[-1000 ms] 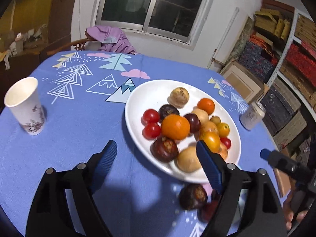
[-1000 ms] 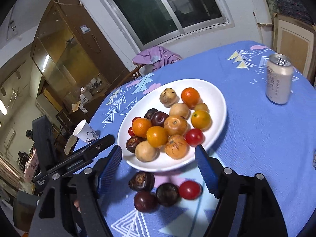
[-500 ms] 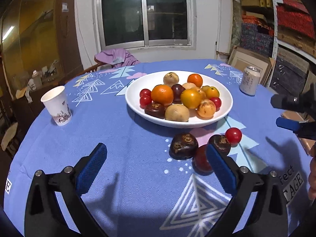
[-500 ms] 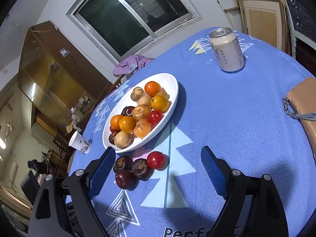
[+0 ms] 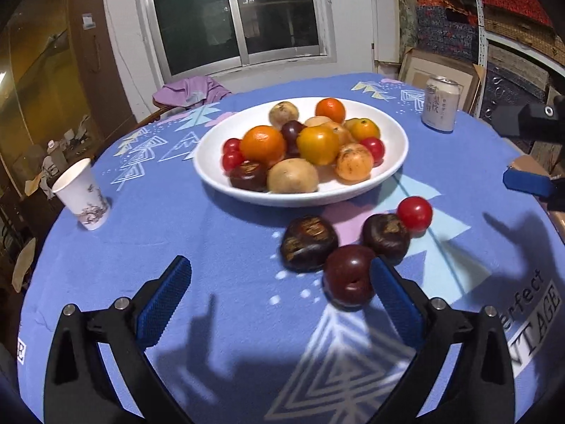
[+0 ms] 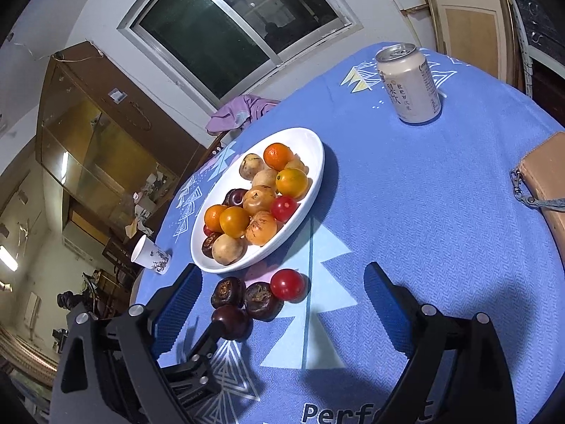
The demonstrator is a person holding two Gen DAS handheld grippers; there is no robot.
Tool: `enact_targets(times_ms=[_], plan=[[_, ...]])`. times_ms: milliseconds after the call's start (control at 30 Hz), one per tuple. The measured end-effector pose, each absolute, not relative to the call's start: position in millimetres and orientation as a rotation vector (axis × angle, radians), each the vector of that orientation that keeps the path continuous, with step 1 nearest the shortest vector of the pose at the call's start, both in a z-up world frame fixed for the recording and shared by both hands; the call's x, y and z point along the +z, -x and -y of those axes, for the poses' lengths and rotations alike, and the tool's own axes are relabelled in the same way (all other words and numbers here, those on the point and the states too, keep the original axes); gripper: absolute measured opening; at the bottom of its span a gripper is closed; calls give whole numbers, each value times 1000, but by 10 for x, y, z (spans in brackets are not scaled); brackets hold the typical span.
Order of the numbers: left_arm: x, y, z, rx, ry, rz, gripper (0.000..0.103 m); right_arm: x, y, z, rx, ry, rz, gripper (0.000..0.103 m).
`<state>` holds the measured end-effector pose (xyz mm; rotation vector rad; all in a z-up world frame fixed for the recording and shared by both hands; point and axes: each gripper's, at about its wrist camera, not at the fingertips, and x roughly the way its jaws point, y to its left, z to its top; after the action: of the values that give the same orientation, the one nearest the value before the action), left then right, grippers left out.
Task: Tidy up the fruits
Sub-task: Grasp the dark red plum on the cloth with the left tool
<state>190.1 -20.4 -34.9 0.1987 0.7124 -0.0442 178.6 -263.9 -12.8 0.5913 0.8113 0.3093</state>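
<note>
Both grippers tilt downward over the blue-clothed bench, each with its fingers spread wide and nothing between the pads. The left gripper has just been opening; its right finger stands just beside a dark red plum, though whether it touches cannot be told. The right gripper has also just been opening, and its tips frame the loose fruit from farther back; its fingertip shows at the right edge of the left wrist view.

Four fruits lie on the cloth just near of the white plate: the plum nearest, two dark brown wrinkled fruits behind it, and a red cherry tomato to the right, touching one of them. The plate holds a heap of oranges, yellow and red tomatoes, pale brown fruits and dark ones.

A paper cup stands at the left of the bench, a drinks can at the far right, and a tan pouch lies at the right edge.
</note>
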Motion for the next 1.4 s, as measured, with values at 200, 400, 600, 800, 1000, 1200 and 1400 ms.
enact_targets(times_ms=[200, 400, 600, 800, 1000, 1200, 1400], plan=[[-295, -1743, -431, 39, -73, -720, 99, -98, -1767, 2633, 330, -591, -805, 94], [-317, -1713, -536, -43, 15, -732, 99, -109, -1767, 2540, 341, -548, -814, 94], [-358, -1616, -199, -82, -163, -697, 99, -158, -1788, 2516, 330, -533, -833, 94], [-375, -1601, -82, -137, -183, -705, 99, -194, -1792, 2500, 323, -526, -844, 94], [-392, -1679, -20, -123, -182, -729, 99, -219, -1804, 2437, 328, -500, -857, 94], [-436, -1763, 13, -169, -150, -768, 99, -259, -1816, 2376, 323, -469, -873, 94], [-452, -1797, -38, -211, -95, -785, 84, -286, -1821, 2359, 321, -465, -885, 94]])
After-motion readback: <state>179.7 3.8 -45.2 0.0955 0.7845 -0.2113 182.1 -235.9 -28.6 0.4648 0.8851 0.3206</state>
